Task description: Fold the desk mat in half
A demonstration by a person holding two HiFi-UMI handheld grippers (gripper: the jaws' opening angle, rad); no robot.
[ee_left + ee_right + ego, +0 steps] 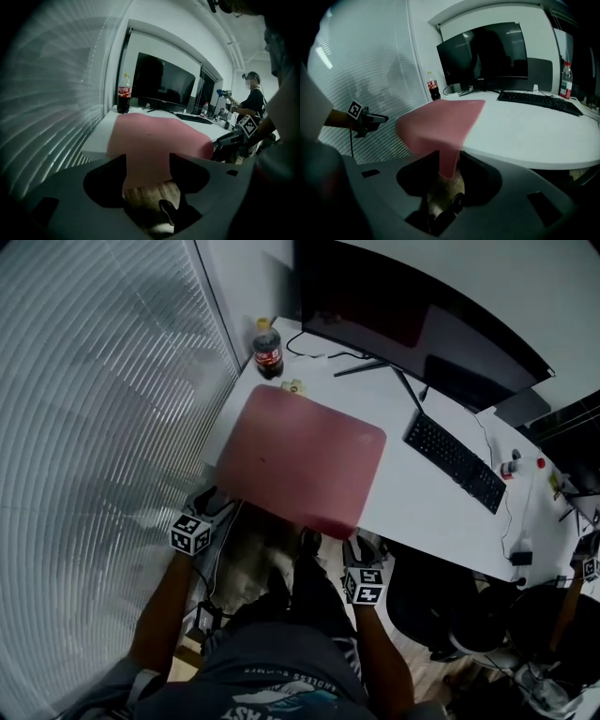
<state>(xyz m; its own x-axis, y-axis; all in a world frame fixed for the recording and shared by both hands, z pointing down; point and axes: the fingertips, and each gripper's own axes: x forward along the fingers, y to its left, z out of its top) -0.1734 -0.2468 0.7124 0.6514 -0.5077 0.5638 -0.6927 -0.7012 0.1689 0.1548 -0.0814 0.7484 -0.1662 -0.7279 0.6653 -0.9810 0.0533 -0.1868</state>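
The pink desk mat (305,460) lies flat on the white desk (427,512), with its near edge drooping over the desk's front edge. My left gripper (211,512) sits below the mat's near left corner and my right gripper (361,554) below its near right corner. In the left gripper view the hanging mat edge (150,154) shows between the jaws of the left gripper (147,176), which stand apart and do not press on it. In the right gripper view a narrow hanging mat corner (449,161) dangles between the spread jaws of the right gripper (450,180), with gaps at both sides.
A cola bottle (268,351) stands at the desk's far left corner beside a wide dark monitor (412,306). A black keyboard (455,460) lies right of the mat. Window blinds (103,409) run along the left. A dark chair (427,606) stands at the right, another person (252,101) beyond.
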